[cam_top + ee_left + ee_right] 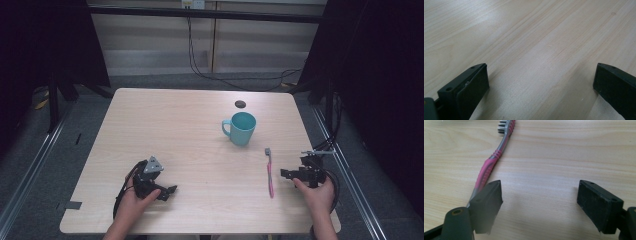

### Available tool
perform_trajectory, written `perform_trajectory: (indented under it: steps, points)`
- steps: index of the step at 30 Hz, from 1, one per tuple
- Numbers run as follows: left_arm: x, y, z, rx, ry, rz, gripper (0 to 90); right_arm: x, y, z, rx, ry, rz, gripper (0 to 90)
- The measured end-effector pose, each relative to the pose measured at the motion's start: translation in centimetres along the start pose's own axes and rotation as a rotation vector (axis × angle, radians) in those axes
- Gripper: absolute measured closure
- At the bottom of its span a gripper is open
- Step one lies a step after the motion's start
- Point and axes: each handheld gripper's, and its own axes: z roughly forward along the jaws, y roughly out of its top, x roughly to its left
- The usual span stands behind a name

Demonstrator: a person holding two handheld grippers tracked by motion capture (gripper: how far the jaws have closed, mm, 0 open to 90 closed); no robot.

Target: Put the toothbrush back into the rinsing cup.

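A pink and grey toothbrush [270, 174] lies flat on the wooden table [175, 130], bristle head toward the far side. My right gripper [286, 173] rests just right of it, jaws pointing at the handle. In the right gripper view this gripper [539, 183] is open; the toothbrush [491, 166] runs behind its left jaw, outside the gap. A teal mug [240, 128] stands upright beyond the brush, handle to the left. My left gripper [169, 191] sits low at the front left. In its own view the left gripper [541, 70] is open over bare wood.
A small dark round spot [240, 104] lies on the table behind the mug. Cables [235, 82] run across the floor past the far edge. Dark curtains stand at both sides. A metal rail [345, 165] runs along the table's right edge.
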Motion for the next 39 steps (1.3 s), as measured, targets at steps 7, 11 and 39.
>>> perform_trajectory:
  steps: [7,11,39]
  points:
    - [0.0,0.0,0.0,0.000,0.000,0.000,0.0,1.4,1.5,-0.5,0.023,0.004,-0.022,21.4]
    - [0.0,0.0,0.0,0.000,0.000,0.000,0.0,1.9,2.1,-0.6,0.035,0.017,-0.046,20.8]
    - [0.0,0.0,0.0,0.000,0.000,0.000,0.0,4.4,4.0,0.2,0.097,0.023,-0.064,29.8]
